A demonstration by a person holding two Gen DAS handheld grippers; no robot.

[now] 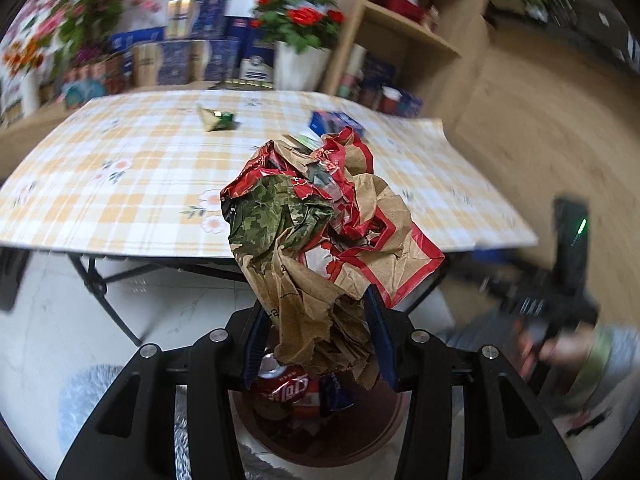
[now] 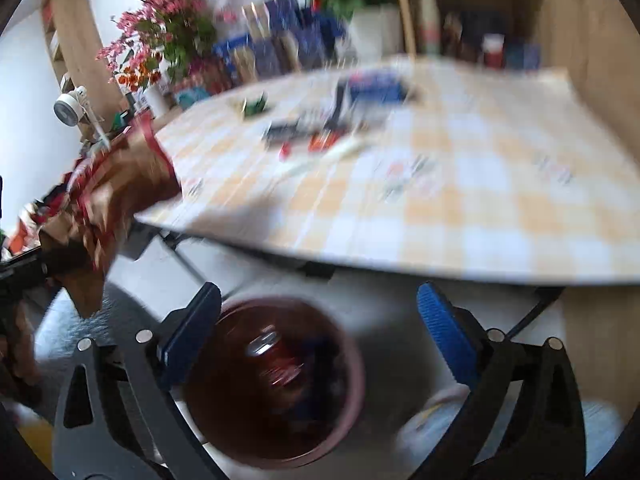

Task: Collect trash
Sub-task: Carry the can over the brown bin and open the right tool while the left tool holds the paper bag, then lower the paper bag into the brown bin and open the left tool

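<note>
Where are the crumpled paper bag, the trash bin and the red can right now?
crumpled paper bag [image 1: 320,240], left wrist view, middle of the wad.
trash bin [image 2: 352,392], right wrist view, right rim.
red can [image 1: 286,388], left wrist view, printed side, inside the bin.

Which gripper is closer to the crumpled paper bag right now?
Left. The left gripper is shut on the crumpled paper bag, holding it above the trash bin. The right gripper is open, empty, off to the bag's right over the same bin.
</note>
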